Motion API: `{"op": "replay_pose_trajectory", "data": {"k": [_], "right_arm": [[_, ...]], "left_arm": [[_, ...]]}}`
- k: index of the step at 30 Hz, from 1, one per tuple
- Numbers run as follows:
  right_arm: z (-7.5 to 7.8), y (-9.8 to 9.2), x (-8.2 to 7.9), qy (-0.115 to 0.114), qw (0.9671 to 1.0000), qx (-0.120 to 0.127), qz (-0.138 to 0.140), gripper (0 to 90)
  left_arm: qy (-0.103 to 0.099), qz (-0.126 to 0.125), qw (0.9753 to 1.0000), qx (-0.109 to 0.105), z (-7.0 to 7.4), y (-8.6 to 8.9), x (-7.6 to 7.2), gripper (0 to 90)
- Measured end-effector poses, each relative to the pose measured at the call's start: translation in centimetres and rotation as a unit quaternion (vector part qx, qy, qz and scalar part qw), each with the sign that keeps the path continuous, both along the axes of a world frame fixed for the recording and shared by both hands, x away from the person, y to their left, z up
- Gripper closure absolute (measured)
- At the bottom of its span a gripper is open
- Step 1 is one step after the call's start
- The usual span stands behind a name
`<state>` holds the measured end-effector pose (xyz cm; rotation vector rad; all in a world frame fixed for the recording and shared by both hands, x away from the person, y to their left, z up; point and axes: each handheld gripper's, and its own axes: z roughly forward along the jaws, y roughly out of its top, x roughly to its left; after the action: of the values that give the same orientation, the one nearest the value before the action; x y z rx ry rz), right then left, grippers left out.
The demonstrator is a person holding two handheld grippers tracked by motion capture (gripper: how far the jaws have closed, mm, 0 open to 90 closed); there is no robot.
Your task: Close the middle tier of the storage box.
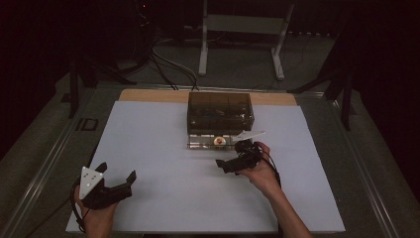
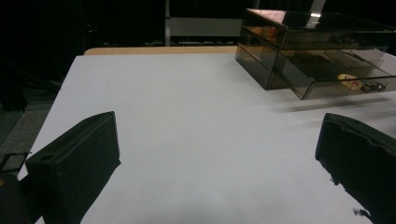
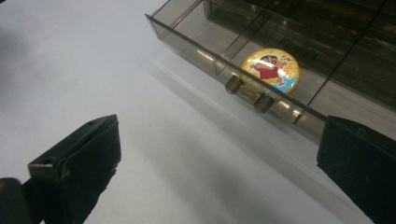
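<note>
A smoked clear drawer box (image 1: 220, 111) stands at the middle back of the white mat (image 1: 163, 148). Its bottom drawer (image 1: 198, 145) is pulled out, and a round cartoon badge (image 1: 218, 141) lies inside it. In the right gripper view the badge (image 3: 271, 70) lies just behind the drawer's front wall and its small handle (image 3: 245, 91). My right gripper (image 1: 233, 156) sits on the mat just in front of the drawer, open and holding nothing (image 3: 215, 163). My left gripper (image 1: 116, 186) is at the front left, open and holding nothing (image 2: 217, 163), far from the box (image 2: 322, 46).
The mat covers a wooden table whose edge (image 1: 148, 94) shows at the back. Behind the table are a white frame stand (image 1: 242, 29) and cables (image 1: 168, 64) on the floor. Bare mat lies between the two grippers.
</note>
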<state>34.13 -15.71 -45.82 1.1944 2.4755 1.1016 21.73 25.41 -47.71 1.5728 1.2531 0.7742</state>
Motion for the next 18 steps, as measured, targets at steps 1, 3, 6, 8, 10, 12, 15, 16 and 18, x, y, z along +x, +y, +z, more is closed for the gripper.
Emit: {"op": "replay_pose_trajectory", "data": {"k": [1, 3, 6, 8, 10, 12, 15, 16, 18], "right_arm": [[-0.05, 0.02, -0.03, 0.000, 1.0000, 0.000, 0.001, 0.0], [-0.18, 0.14, -0.17, -0.002, 1.0000, -0.006, 0.003, 0.4], [-0.31, 0.19, -0.22, -0.003, 1.0000, -0.005, 0.001, 4.5], [-0.40, 0.23, -0.24, -0.003, 1.0000, -0.007, -0.001, 9.2], [-0.39, 0.27, -0.30, -0.008, 0.9999, -0.009, -0.005, 17.9], [-0.33, 0.27, -0.28, -0.010, 0.9999, -0.004, -0.006, 29.5], [-0.26, 0.22, -0.22, -0.015, 0.9998, 0.007, -0.006, 46.6], [-0.26, 0.21, -0.22, -0.017, 0.9998, 0.008, -0.006, 52.7], [-0.31, 0.19, -0.21, -0.021, 0.9998, 0.003, -0.005, 61.4]], "left_arm": [[0.000, 0.000, 1.0000, 0.001, 0.00, 0.02, 0.02, 1.1], [0.001, 0.000, 1.0000, 0.001, -0.02, 0.04, 0.06, 1.1], [0.000, 0.001, 1.0000, 0.000, 0.00, 0.03, -0.02, 1.1], [0.000, 0.002, 1.0000, -0.001, 0.01, 0.06, -0.07, 1.1], [0.000, 0.002, 1.0000, 0.000, 0.00, 0.12, -0.09, 1.1], [0.001, 0.003, 1.0000, -0.001, -0.01, 0.14, -0.11, 1.1], [0.000, 0.003, 1.0000, -0.001, 0.00, 0.13, -0.12, 1.1], [0.000, 0.003, 1.0000, -0.001, 0.00, 0.12, -0.11, 1.1], [0.001, 0.002, 1.0000, 0.000, -0.01, 0.10, -0.10, 1.1]]}}
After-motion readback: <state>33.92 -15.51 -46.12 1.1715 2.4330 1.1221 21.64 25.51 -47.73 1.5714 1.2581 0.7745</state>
